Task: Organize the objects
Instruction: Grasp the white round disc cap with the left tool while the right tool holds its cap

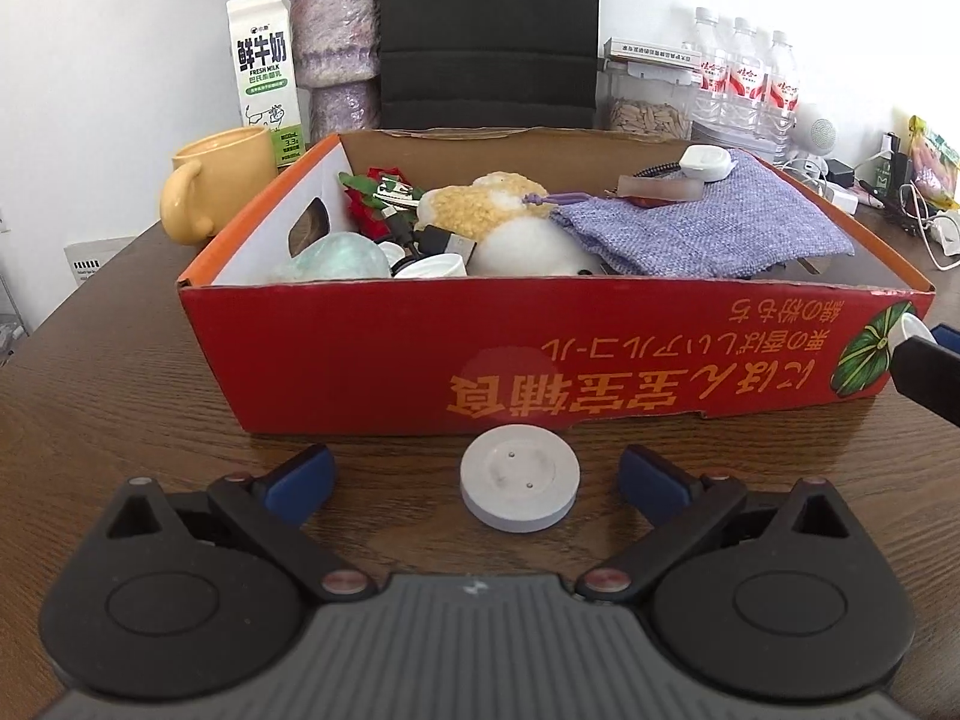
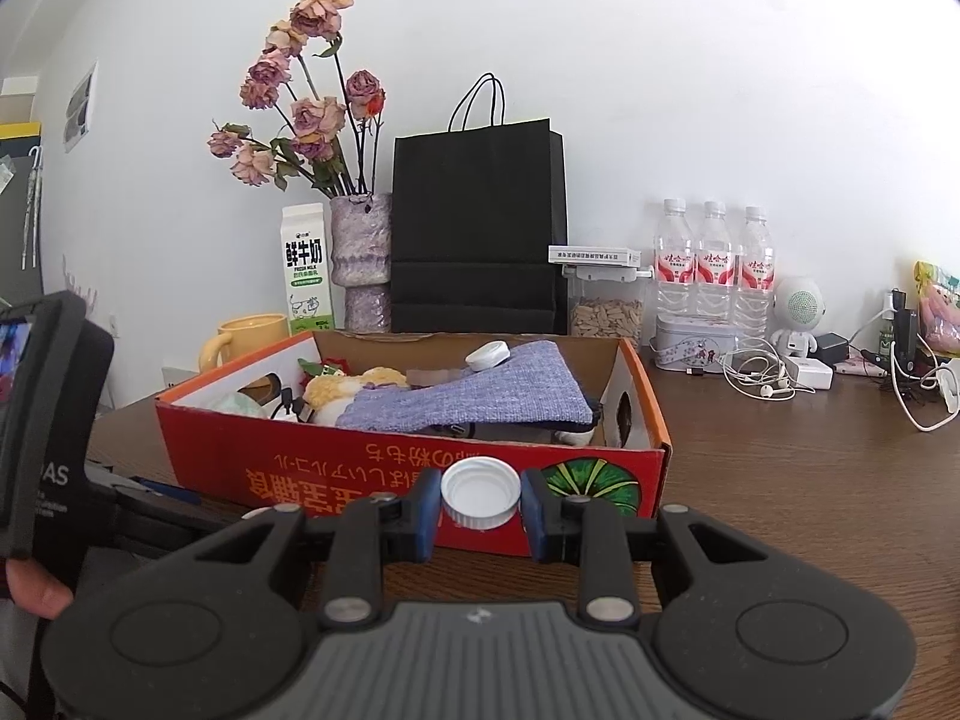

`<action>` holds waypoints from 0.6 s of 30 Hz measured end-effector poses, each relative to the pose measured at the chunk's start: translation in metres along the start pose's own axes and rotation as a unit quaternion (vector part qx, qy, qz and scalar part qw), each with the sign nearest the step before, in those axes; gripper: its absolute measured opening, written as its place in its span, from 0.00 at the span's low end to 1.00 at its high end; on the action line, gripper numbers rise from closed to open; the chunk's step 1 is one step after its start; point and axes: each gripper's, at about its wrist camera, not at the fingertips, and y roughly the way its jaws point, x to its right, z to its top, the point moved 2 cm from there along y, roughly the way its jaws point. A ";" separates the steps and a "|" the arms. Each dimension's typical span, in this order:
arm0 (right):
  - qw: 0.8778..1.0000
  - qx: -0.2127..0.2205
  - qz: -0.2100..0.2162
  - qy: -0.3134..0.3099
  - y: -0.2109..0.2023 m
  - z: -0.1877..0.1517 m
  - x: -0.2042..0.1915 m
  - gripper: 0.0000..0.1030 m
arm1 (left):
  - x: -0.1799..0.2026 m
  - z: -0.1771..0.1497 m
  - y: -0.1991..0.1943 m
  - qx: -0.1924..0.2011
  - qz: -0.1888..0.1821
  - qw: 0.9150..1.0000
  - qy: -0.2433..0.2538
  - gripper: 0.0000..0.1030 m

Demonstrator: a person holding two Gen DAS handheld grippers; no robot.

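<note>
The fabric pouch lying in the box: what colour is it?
The pouch is a heathered lavender-blue weave, seen best in the left wrist view.

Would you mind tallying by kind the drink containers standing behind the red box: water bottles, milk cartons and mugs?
Water bottles: 3
Milk cartons: 1
Mugs: 1
Total: 5
</note>
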 end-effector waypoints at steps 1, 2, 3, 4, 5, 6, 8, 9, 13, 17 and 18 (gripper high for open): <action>1.000 0.000 0.000 -0.001 0.000 0.000 0.000 0.27 | 0.000 0.000 0.000 0.000 0.000 1.000 -0.001 1.00; 1.000 0.000 0.000 -0.001 0.000 0.000 0.000 0.27 | -0.001 0.000 0.000 0.000 0.000 1.000 -0.002 1.00; 1.000 0.000 0.000 -0.001 0.000 0.000 0.000 0.27 | -0.001 0.000 0.000 -0.001 0.000 1.000 -0.002 1.00; 1.000 0.000 0.000 -0.001 0.000 -0.001 0.000 0.27 | -0.001 0.000 0.000 -0.001 0.000 1.000 -0.002 1.00; 1.000 0.000 0.000 -0.001 0.000 -0.001 0.000 0.27 | 0.000 0.000 0.000 -0.001 0.001 1.000 -0.002 1.00; 1.000 -0.001 0.000 -0.002 0.000 -0.001 0.000 0.27 | 0.000 0.000 0.000 -0.001 0.001 1.000 -0.002 1.00; 1.000 -0.002 -0.001 -0.002 0.000 -0.001 -0.001 0.27 | 0.000 0.000 0.000 -0.001 0.000 1.000 -0.001 1.00; 1.000 -0.002 -0.001 -0.003 0.000 -0.001 -0.001 0.27 | 0.000 0.000 0.000 -0.001 0.000 1.000 -0.001 1.00; 1.000 -0.006 -0.002 -0.007 0.001 -0.002 -0.003 0.27 | 0.000 -0.001 0.000 0.000 -0.001 1.000 -0.001 0.99; 1.000 -0.007 -0.003 -0.009 0.002 -0.002 -0.003 0.27 | 0.004 -0.003 -0.011 0.020 -0.025 0.999 0.013 0.44; 1.000 -0.008 -0.003 -0.010 0.002 -0.002 -0.003 0.27 | 0.005 -0.004 -0.014 0.023 -0.034 0.999 0.014 0.39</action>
